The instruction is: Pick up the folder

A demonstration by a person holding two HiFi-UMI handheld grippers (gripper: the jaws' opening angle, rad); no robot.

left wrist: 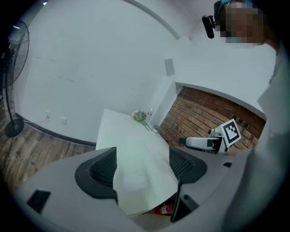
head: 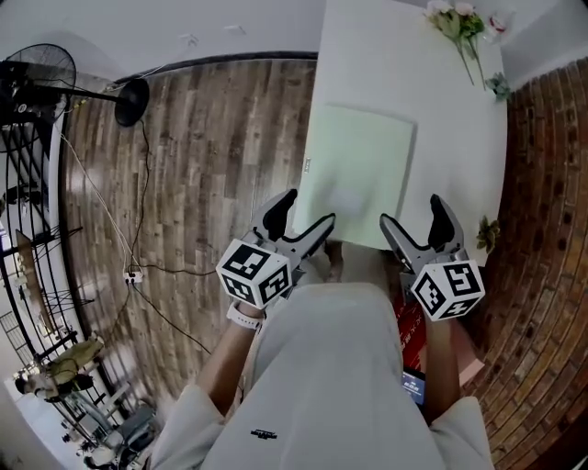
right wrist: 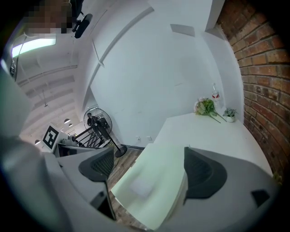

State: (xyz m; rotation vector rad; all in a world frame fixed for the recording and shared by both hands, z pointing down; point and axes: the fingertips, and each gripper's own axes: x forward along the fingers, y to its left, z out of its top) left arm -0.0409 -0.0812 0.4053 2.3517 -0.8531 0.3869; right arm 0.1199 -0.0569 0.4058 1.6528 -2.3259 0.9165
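Head view: left gripper (head: 308,211), jaws wide apart and gripping nothing, stands at the near left corner of the pale green folder (head: 358,170). The folder lies flat at the near edge of the table (head: 367,55), overhanging it, which probably lets a jaw slip beneath. Right gripper (head: 412,213), equally wide and empty, stands at the folder's near right corner. Flowers (head: 459,23) lie at the table's far right corner.

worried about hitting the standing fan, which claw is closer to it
Left. The left claw sits at the folder's left edge, on the standing fan's side; the right claw is across the folder, farther.
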